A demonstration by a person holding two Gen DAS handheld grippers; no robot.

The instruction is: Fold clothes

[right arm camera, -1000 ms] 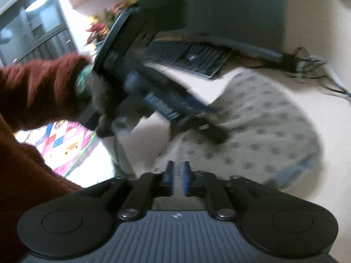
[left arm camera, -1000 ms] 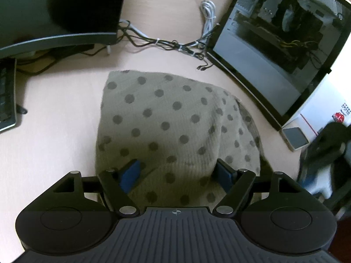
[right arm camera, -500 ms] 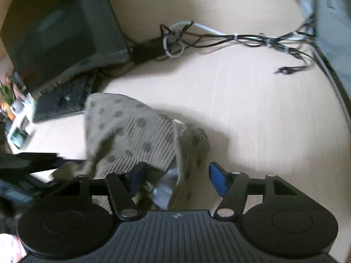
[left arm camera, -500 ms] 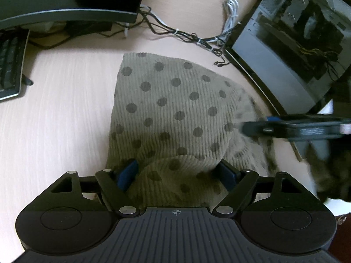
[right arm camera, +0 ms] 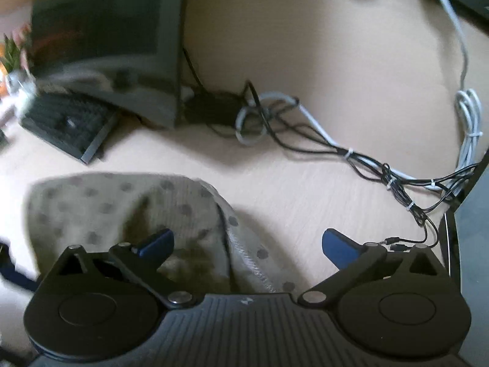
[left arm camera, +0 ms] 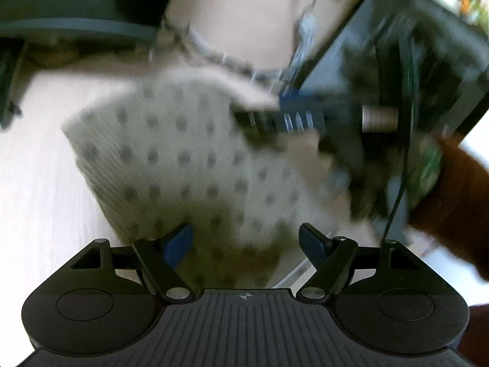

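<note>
The dotted cloth [left arm camera: 195,159] lies bunched on the desk [right arm camera: 305,195], mid-frame in both views. The left gripper [left arm camera: 246,243] and right gripper [right arm camera: 247,243] both gape wide over its near edge, holding nothing, probably lining up to pinch a hem for folding.

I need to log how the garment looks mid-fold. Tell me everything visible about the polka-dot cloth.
The olive-beige ribbed knit cloth with dark grey dots lies on the pale wooden desk, folded over and bunched, with a stitched hem along one edge. The open left gripper and open right gripper each straddle an edge of it; contact is unclear.
</note>
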